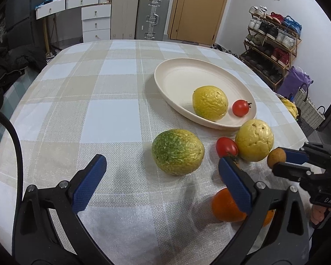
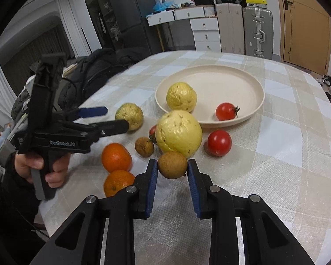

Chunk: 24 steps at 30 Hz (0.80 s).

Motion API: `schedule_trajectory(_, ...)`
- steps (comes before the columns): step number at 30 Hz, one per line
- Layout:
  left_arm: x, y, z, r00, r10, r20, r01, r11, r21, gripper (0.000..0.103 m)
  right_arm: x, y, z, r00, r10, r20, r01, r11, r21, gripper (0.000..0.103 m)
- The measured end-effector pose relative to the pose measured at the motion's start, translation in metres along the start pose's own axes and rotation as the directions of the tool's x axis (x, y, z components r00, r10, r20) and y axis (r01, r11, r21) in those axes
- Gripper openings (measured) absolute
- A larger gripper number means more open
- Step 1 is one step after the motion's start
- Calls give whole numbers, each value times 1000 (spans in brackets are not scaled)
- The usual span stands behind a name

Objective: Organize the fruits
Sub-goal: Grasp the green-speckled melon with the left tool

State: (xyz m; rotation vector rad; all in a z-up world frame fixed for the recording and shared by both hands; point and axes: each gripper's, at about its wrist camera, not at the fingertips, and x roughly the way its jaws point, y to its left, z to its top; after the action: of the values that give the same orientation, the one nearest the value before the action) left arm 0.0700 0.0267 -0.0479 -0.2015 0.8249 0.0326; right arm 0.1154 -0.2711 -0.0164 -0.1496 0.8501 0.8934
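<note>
My right gripper (image 2: 172, 165) is shut on a small brown round fruit (image 2: 172, 165), held just above the checked tablecloth; the left wrist view shows that fruit (image 1: 276, 158) between its pads. My left gripper (image 1: 161, 161) stands open and empty, just short of a green-yellow fruit (image 1: 177, 152). The cream plate (image 2: 220, 84) holds a yellow fruit (image 2: 181, 97) and a tomato (image 2: 226, 111). In front of the plate lie a large yellow fruit (image 2: 178, 133), a tomato (image 2: 219, 142), a second brown fruit (image 2: 144, 146) and two oranges (image 2: 116, 157).
A hand (image 2: 33, 165) holds the left gripper (image 2: 117, 118) at the table's left. A black jacket (image 2: 99, 70) lies over a chair beyond the left edge. Suitcases (image 1: 152, 15), drawers and a shoe rack (image 1: 273, 44) stand behind the table.
</note>
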Motion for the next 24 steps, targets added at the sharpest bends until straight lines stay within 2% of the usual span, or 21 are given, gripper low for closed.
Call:
schedule_trajectory(9, 11, -4, 2, 999, -32, -27, 32, 999, 1, 78, -15, -2, 6, 998, -13, 69, 12, 1000, 20, 28)
schedule_trajectory(14, 13, -2, 3, 997, -73, -30, 72, 997, -17, 60, -19, -6, 6, 997, -25, 74, 22, 999, 36, 28)
schedule_trajectory(15, 12, -1, 2, 996, -90, -29, 89, 996, -19, 52, -18, -7, 6, 997, -25, 74, 22, 999, 38, 28)
schedule_trajectory(16, 12, -2, 2, 994, -109, -31, 109, 994, -20, 48, -18, -8, 6, 997, -27, 75, 24, 999, 40, 28)
schedule_trajectory(24, 10, -4, 2, 993, -114, -24, 113, 993, -15, 48, -17, -11, 6, 996, -40, 76, 37, 998, 42, 28)
